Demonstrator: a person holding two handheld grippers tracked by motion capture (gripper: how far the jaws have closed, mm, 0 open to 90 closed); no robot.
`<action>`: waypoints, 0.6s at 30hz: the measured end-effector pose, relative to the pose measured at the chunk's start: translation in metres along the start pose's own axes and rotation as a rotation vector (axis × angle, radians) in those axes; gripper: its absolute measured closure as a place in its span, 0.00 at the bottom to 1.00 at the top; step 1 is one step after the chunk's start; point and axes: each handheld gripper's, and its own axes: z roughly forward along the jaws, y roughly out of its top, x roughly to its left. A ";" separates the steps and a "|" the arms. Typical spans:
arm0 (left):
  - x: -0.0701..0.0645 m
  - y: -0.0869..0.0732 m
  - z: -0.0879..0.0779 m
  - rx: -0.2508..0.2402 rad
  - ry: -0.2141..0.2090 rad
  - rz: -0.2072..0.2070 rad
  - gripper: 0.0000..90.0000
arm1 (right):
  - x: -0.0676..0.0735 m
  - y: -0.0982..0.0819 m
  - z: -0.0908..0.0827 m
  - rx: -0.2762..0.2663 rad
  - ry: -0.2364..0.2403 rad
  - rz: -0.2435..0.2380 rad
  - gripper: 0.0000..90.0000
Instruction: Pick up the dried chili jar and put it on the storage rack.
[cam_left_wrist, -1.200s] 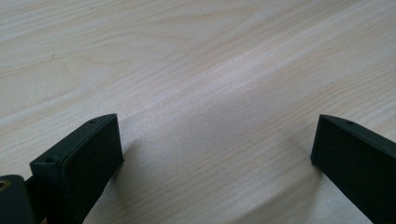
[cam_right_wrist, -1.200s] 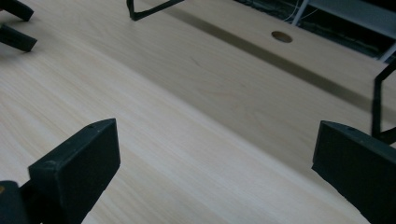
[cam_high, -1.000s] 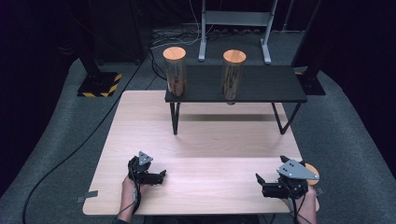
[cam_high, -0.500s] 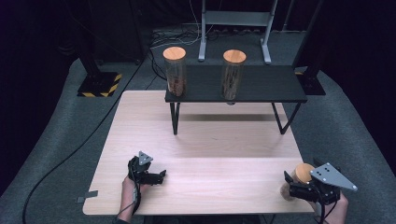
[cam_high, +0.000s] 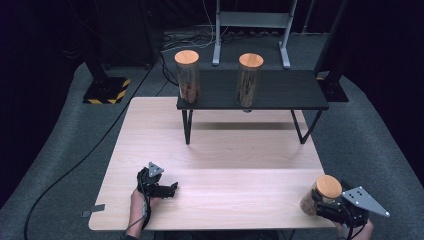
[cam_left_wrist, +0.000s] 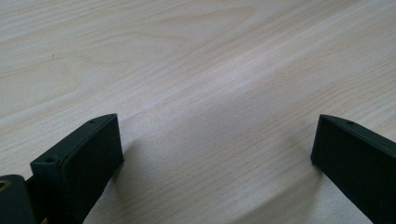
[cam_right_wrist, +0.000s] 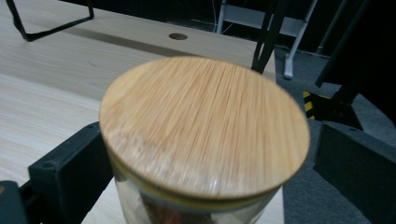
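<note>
My right tongs (cam_high: 325, 206) are closed around the short clear glass jar with a round bamboo lid (cam_high: 321, 194), held at the near right corner of the pale wooden surface (cam_high: 225, 150). My left tongs (cam_high: 167, 190) gape wide and empty, low over the near left.

Bare tabletop (cam_high: 240, 165) open between both hands, black shelf (cam_high: 280, 92) with two tall jars (cam_high: 187, 75) barring the far edge
</note>
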 end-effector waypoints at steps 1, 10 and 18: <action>0.000 0.000 0.000 0.001 0.000 -0.001 0.01 | 0.001 -0.003 0.001 0.000 0.000 0.003 0.00; 0.000 0.000 0.000 0.000 0.000 0.000 0.01 | 0.006 -0.038 0.018 -0.038 -0.008 0.034 0.00; 0.000 0.000 0.000 0.000 0.001 -0.001 0.01 | 0.009 -0.053 0.029 -0.044 0.014 0.052 0.00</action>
